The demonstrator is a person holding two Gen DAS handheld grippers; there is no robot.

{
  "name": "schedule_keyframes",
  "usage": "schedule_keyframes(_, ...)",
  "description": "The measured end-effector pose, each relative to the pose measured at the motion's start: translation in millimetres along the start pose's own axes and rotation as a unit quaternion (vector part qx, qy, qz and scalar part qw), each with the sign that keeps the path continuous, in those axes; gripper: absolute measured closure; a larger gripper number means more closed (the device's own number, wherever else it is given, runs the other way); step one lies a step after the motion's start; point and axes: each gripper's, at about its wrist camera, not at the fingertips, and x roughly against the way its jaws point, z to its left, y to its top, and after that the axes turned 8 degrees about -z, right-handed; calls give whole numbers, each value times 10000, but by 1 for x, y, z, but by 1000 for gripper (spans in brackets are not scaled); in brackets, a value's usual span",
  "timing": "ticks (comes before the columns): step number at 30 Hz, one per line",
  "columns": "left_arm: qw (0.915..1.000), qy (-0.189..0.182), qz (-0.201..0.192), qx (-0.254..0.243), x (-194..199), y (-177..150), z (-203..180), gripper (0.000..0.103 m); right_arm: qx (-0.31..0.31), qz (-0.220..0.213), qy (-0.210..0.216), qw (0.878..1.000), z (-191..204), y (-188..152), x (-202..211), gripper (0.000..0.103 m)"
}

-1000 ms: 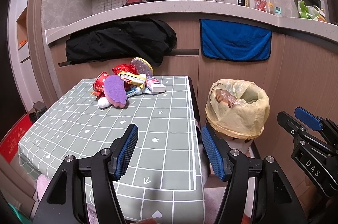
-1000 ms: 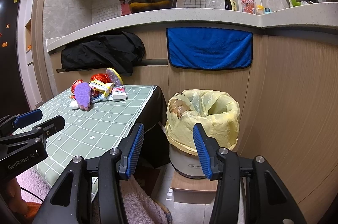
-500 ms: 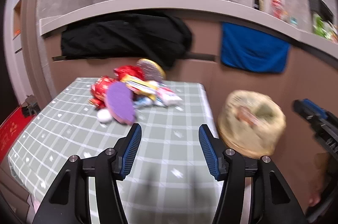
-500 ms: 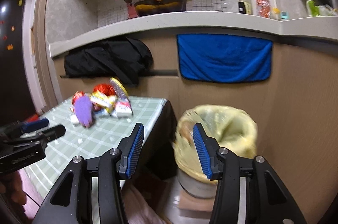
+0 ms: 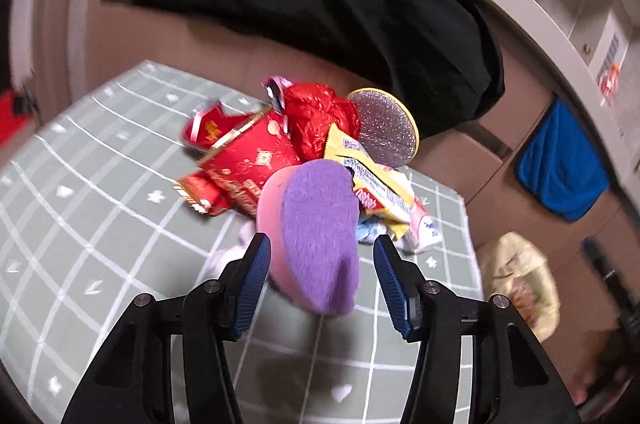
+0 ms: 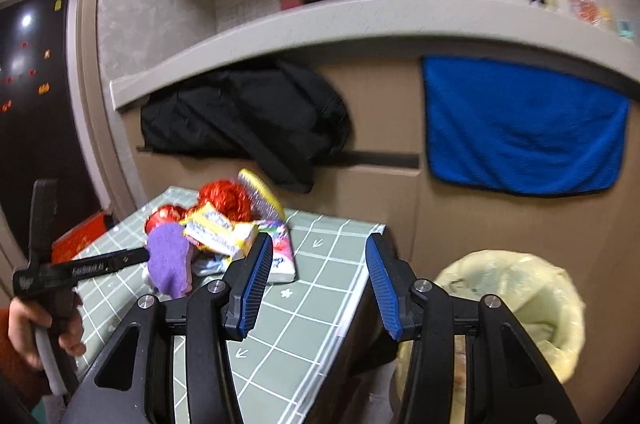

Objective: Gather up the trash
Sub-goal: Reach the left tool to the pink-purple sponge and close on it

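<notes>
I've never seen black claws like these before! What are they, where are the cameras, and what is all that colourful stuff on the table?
The claws are two grabbing tools, one in each of a person's hands. A small camera rides on each tool and looks out along its two blue-padded fingers, so each picture shows its own claw at the bottom.

In the left tool's picture, the left gripper has reached the pile of trash. Its jaws are closing around a purple and pink sponge, but the pads do not press on it yet. Behind the sponge lie a red paper cup, crumpled red foil, a yellow wrapper and a glittery round pad, all on the green checked table.

In the right tool's picture, the right gripper is open and holds nothing. You can see the person's hand holding the other tool, and the bin with a yellow bag beside the table.
</notes>
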Motion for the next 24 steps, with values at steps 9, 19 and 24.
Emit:
schedule_keyframes(9,9972,-57,475,566,-47,8,26,49,112,492,369,9980,3,-7,-51,57)
schedule_keyframes(19,9982,-62,552,238,-46,5,-1,71,310,982,903,9906,17,-6,-115,57)
schedule_keyframes(24,9994,314,24,-158,-8,8,-11,71,369,1099,1073,9874,35,-8,-141,57)
